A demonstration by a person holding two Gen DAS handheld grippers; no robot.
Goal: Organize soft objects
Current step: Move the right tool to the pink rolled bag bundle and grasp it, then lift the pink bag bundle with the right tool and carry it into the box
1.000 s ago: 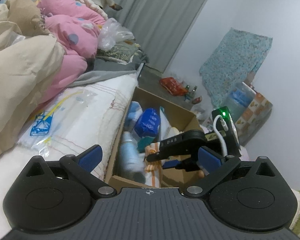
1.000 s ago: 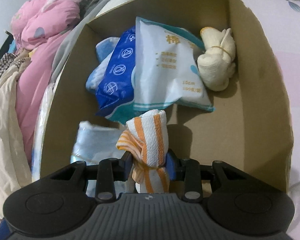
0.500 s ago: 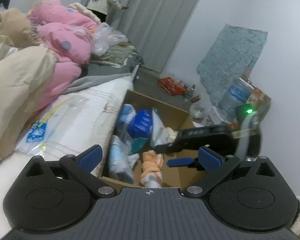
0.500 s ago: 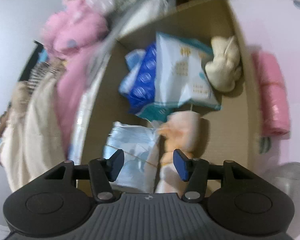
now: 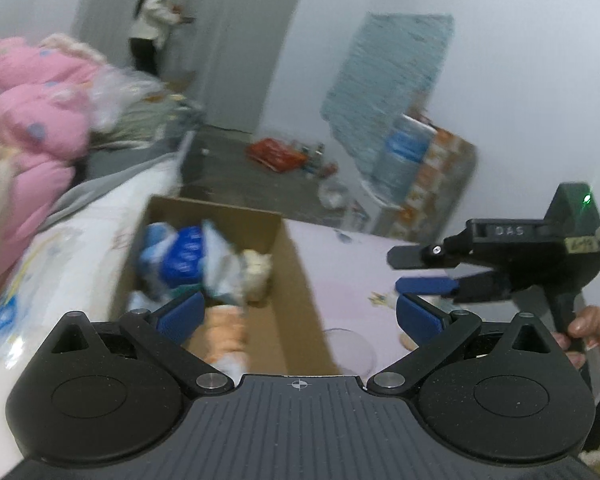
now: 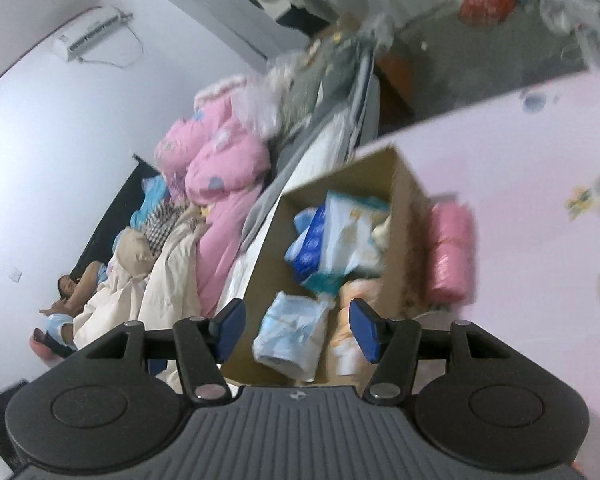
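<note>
Right gripper (image 6: pixel 297 330): my jaws just opened, part spread, empty.
Striped towel roll (image 6: pixel 350 328): lying in cardboard box (image 6: pixel 410 184).
Left gripper (image 5: pixel 298 316): spread wide, empty.

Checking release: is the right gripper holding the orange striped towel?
No. The right gripper is open and empty, while the orange striped towel lies in the cardboard box.
</note>
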